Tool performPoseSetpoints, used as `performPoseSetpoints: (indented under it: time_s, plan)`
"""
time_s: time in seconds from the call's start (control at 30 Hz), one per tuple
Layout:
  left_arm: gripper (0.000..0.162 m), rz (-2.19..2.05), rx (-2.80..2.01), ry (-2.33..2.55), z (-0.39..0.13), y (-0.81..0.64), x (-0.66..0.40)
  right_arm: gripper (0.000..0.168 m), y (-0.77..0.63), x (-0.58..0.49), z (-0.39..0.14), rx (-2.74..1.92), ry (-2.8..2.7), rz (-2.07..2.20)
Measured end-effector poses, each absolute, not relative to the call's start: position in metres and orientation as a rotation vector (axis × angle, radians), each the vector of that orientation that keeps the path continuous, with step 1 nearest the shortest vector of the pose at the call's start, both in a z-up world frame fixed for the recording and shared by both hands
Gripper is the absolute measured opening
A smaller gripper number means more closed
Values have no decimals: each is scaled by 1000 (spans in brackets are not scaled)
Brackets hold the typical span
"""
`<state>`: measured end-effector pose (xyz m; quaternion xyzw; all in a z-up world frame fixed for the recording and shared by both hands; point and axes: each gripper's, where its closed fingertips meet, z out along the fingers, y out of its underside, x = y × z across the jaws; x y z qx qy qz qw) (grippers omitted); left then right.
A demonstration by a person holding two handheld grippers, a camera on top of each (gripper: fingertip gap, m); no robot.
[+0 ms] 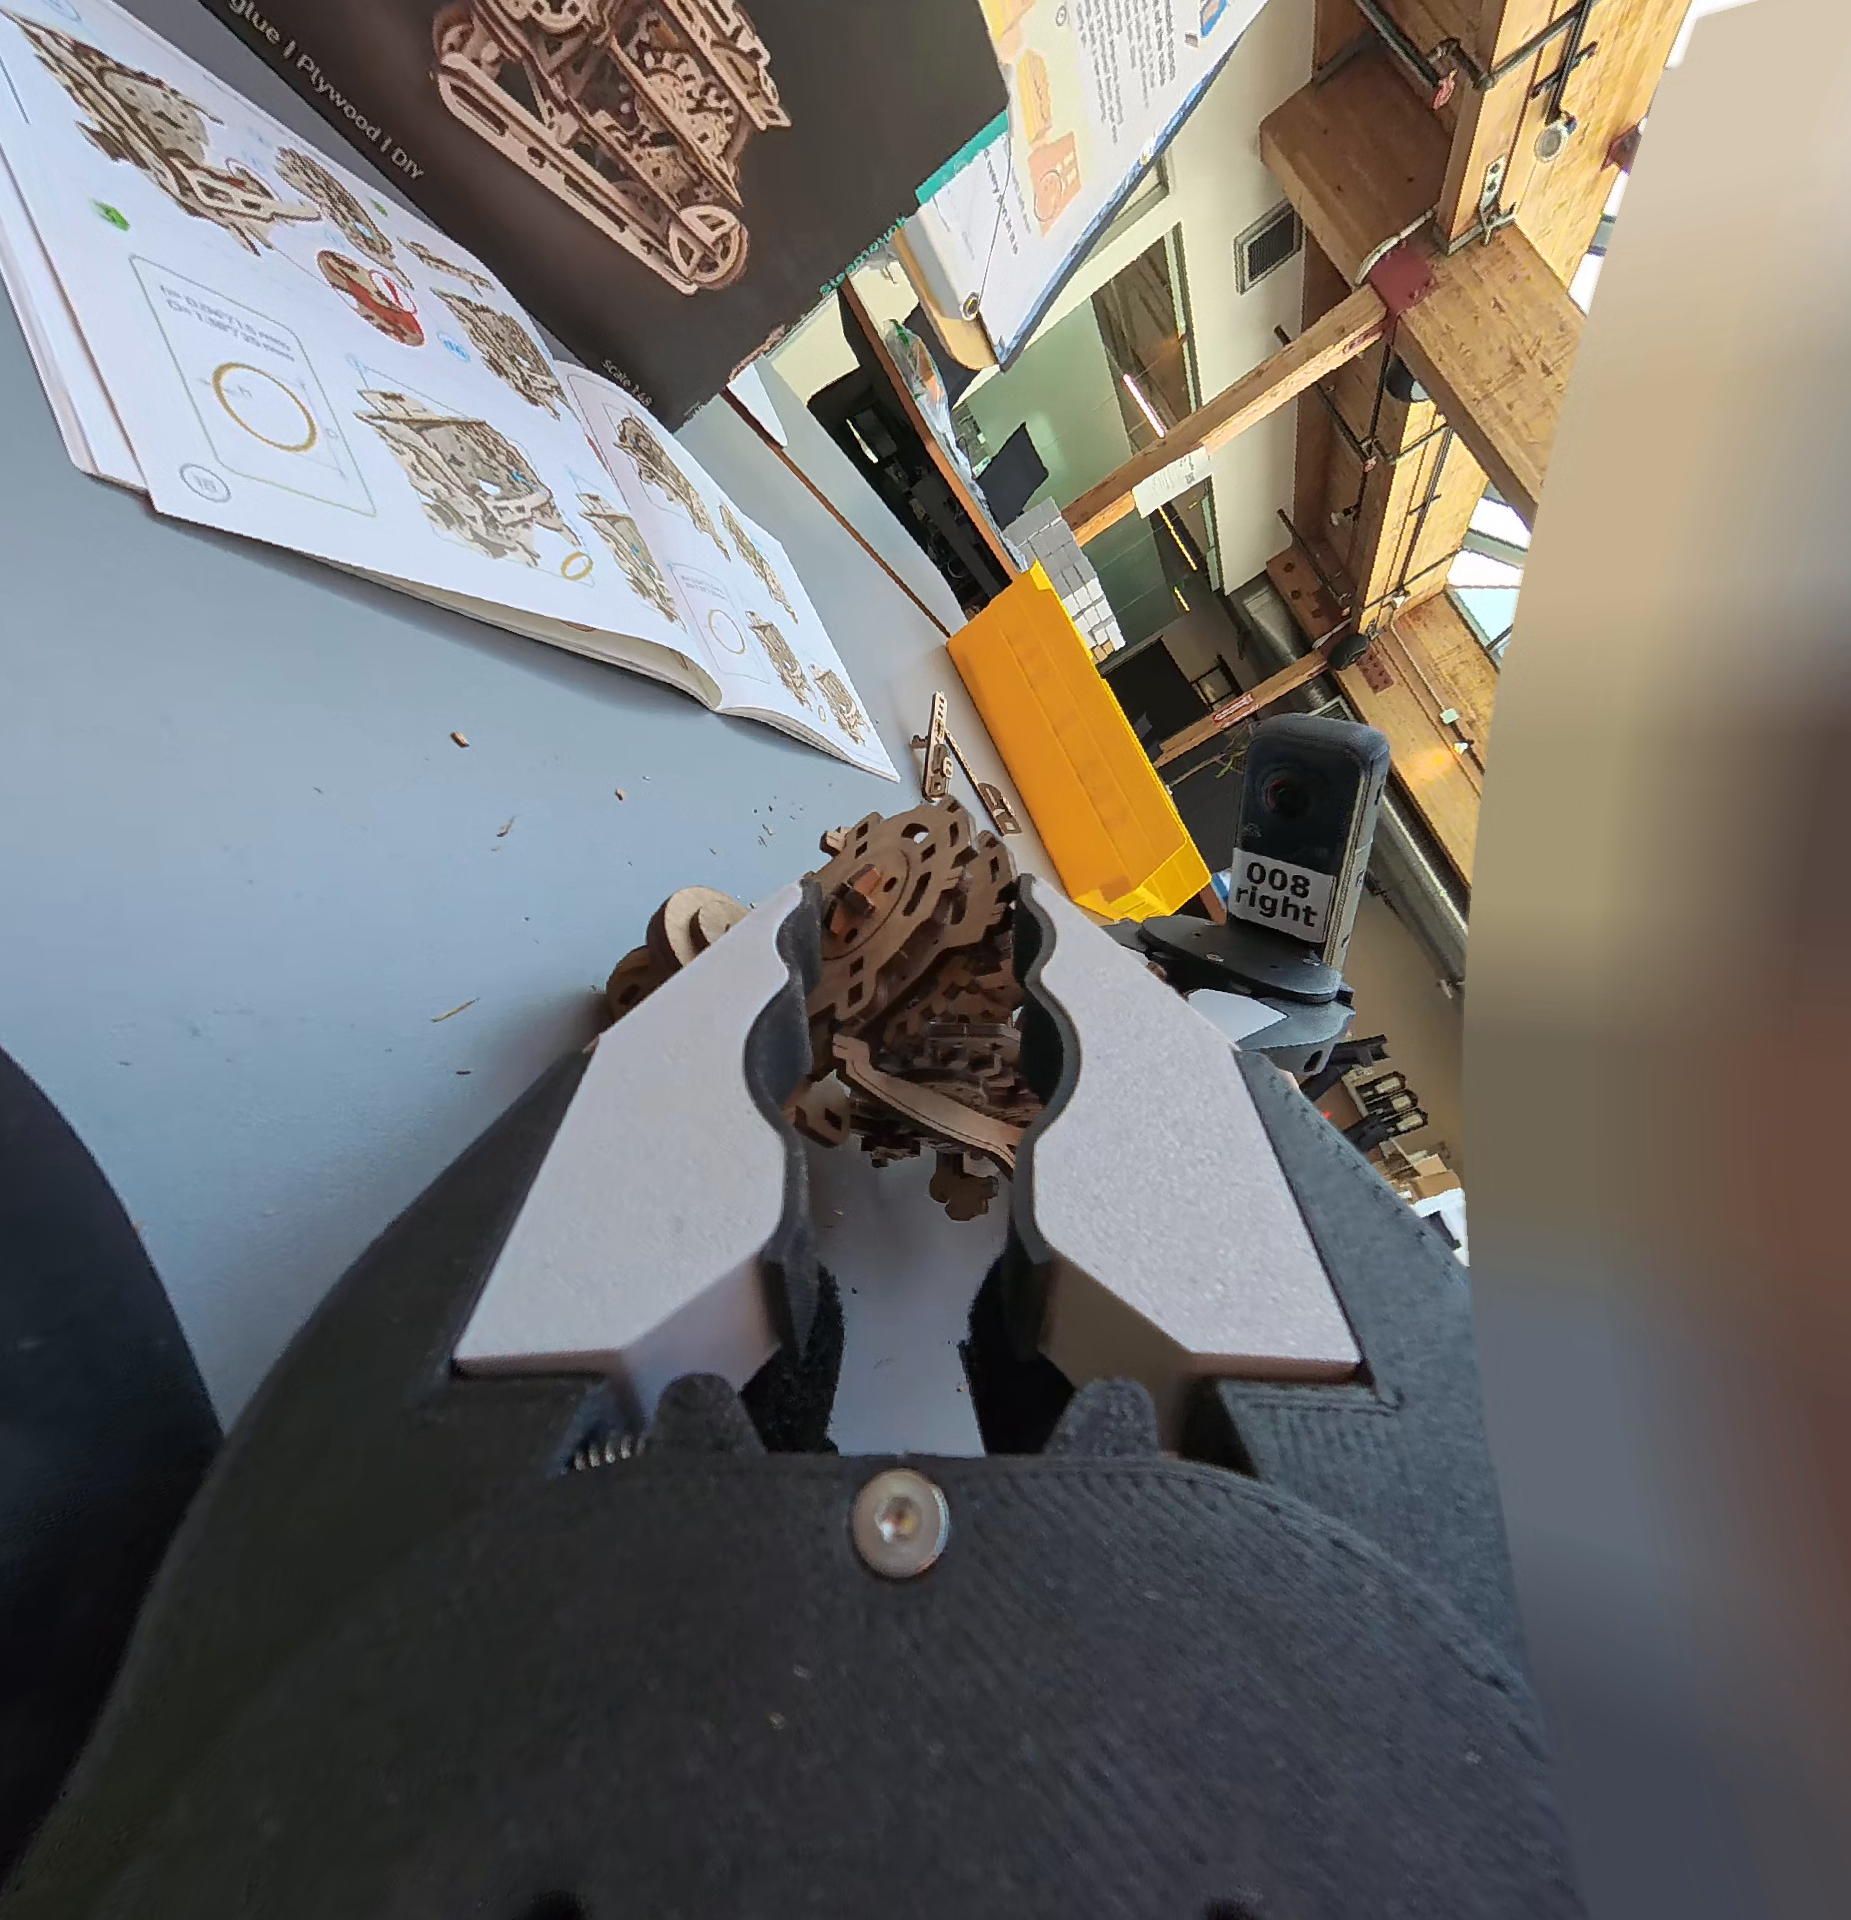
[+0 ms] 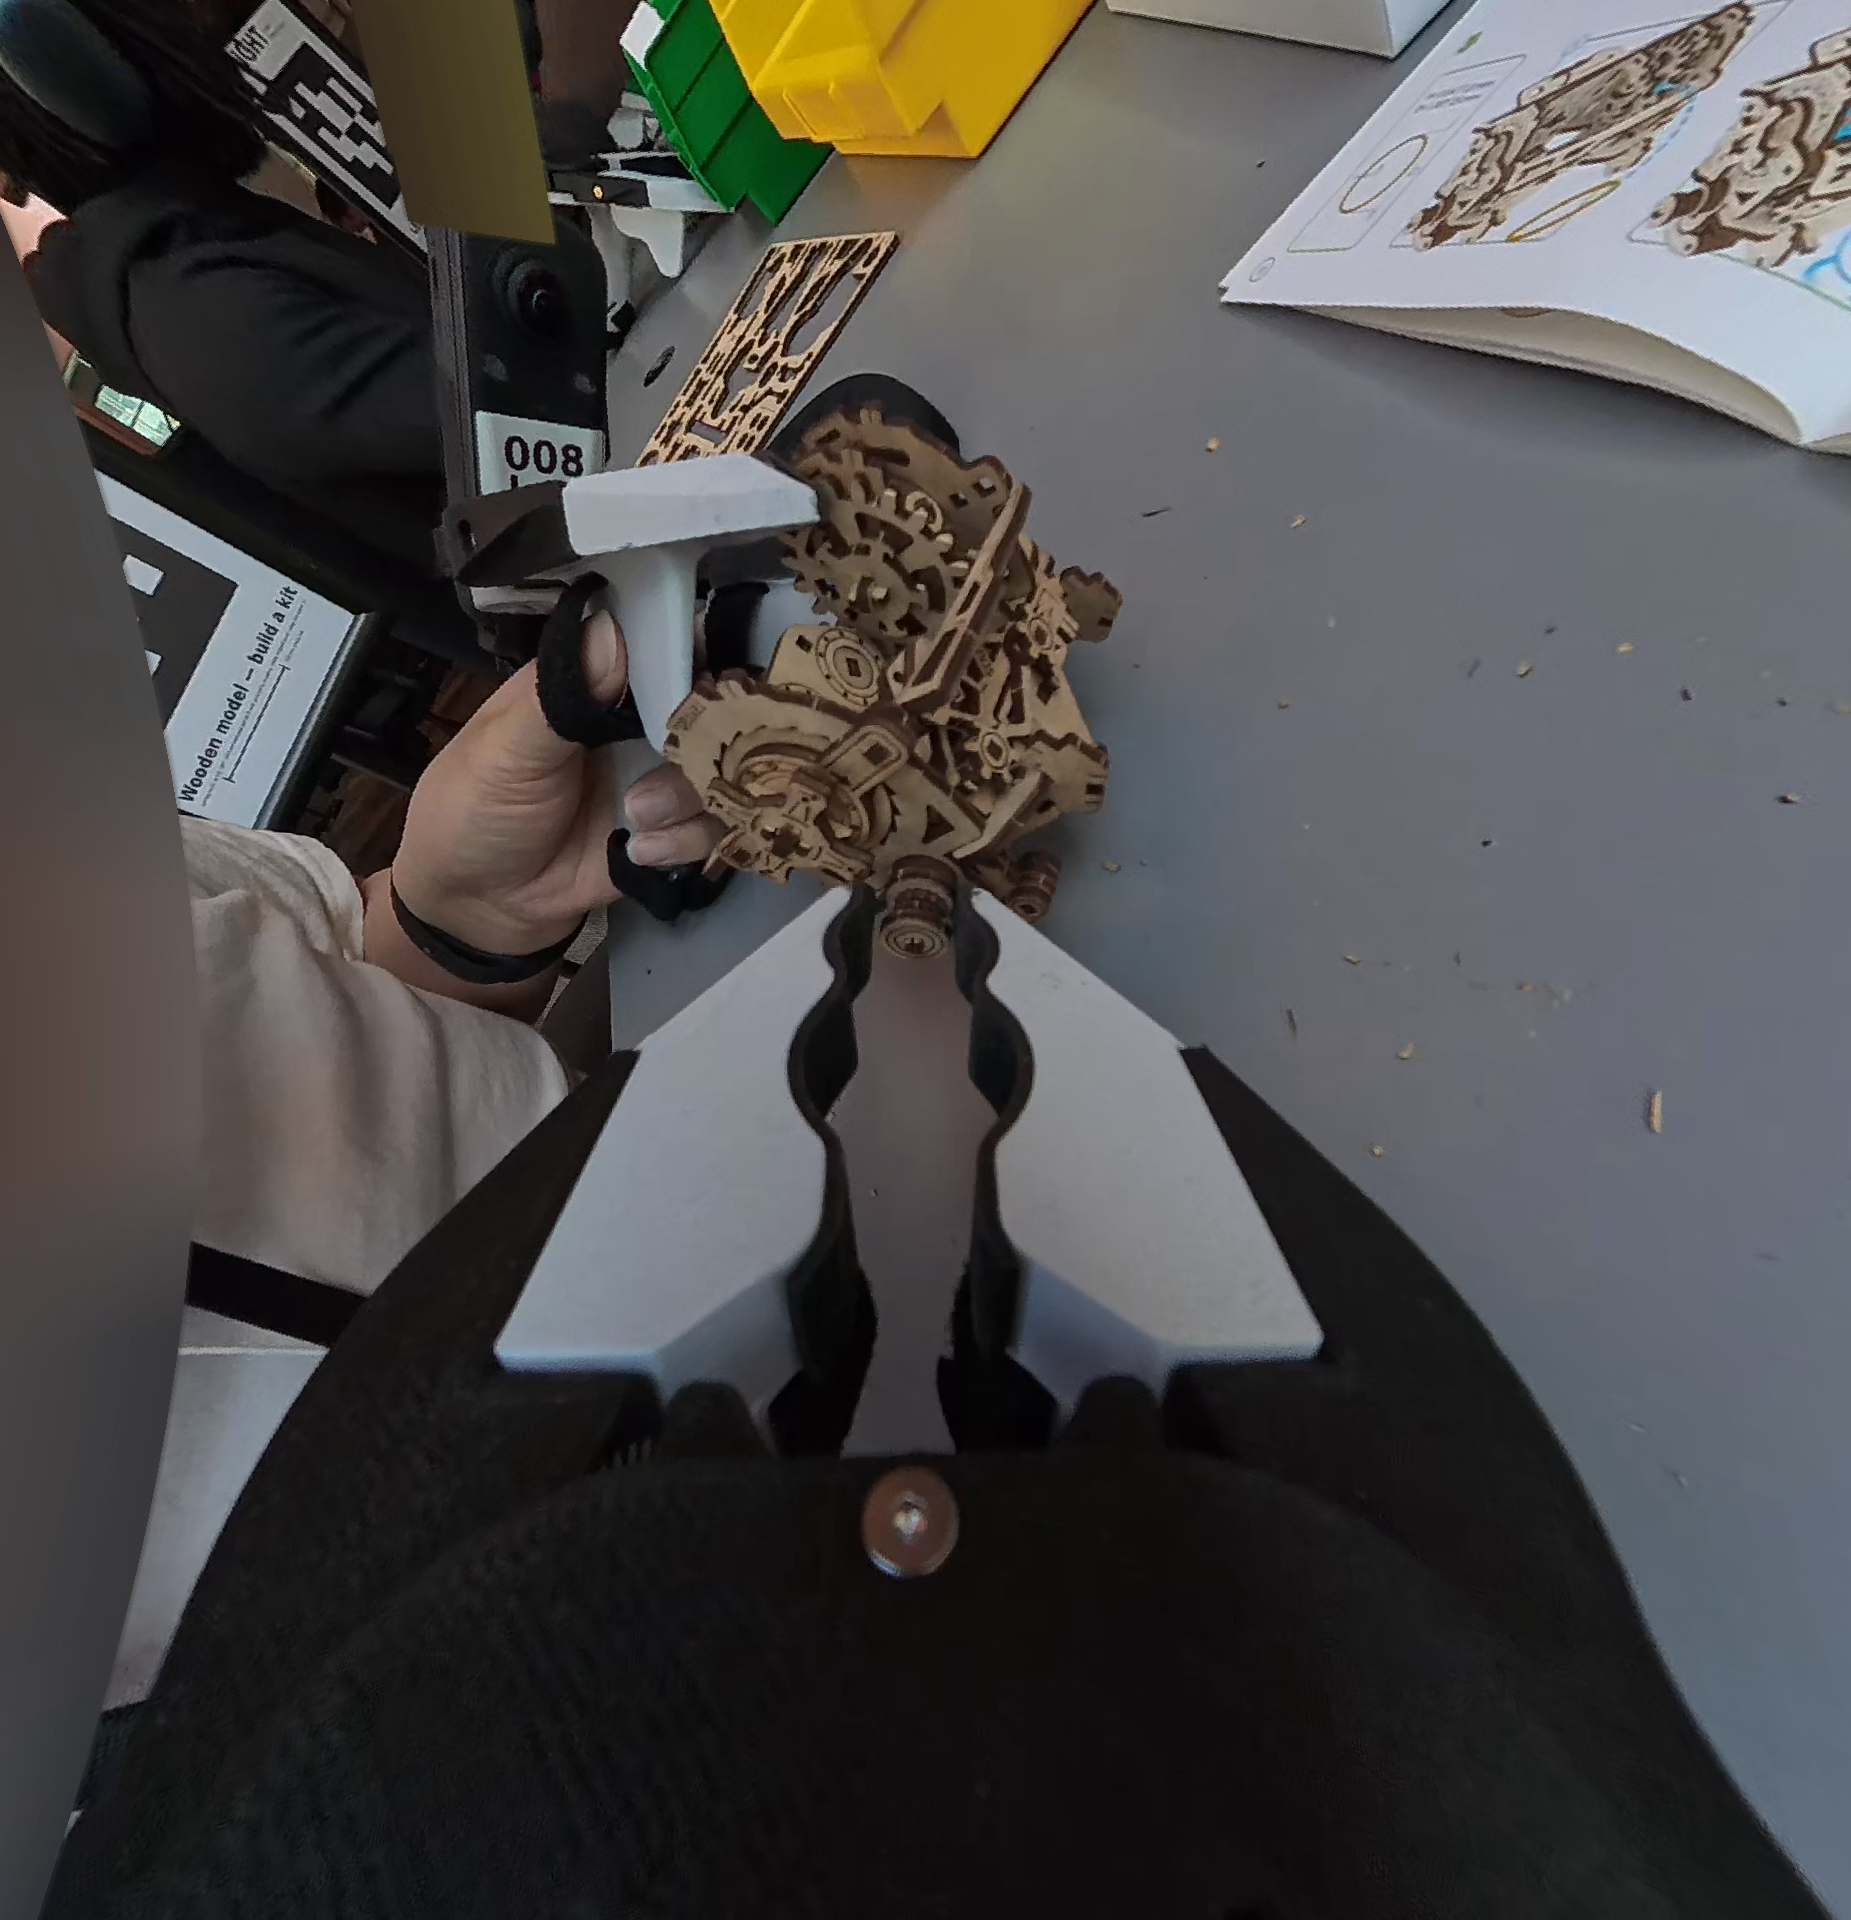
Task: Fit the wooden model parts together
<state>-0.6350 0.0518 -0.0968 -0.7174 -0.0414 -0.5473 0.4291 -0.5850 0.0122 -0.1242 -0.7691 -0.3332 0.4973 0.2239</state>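
Observation:
A wooden gear model [image 1: 900,987] is clamped between my left gripper's [image 1: 913,914] fingers and held above the grey table [image 1: 277,831]. In the right wrist view the model [image 2: 900,665] hangs tilted, with a white finger [image 2: 692,509] of the left gripper against its upper left side. My right gripper [image 2: 913,920] is shut on a small wooden wheel stack [image 2: 916,925] that touches the model's underside. Whether the wheel stack is seated in the model cannot be told.
An open instruction booklet [image 1: 381,416] [image 2: 1627,260] lies on the table. A yellow bin [image 1: 1077,758] [image 2: 879,73] and a green bin [image 2: 723,125] stand at the far edge. A punched wooden part sheet [image 2: 765,343], loose wooden strips [image 1: 942,748] and the kit box [image 1: 588,156] lie around. A person's hand [image 2: 505,810] holds the left gripper. About 7 cm separates my left fingertips from my right.

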Motion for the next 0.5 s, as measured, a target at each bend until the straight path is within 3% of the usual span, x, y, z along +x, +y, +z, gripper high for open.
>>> performPoseSetpoints:
  time_s: [0.5]
  plan:
    - [35, -1563, -1756, -389, -95, 54, -638, 12, 13, -585, -102, -2077, -1018, 1110]
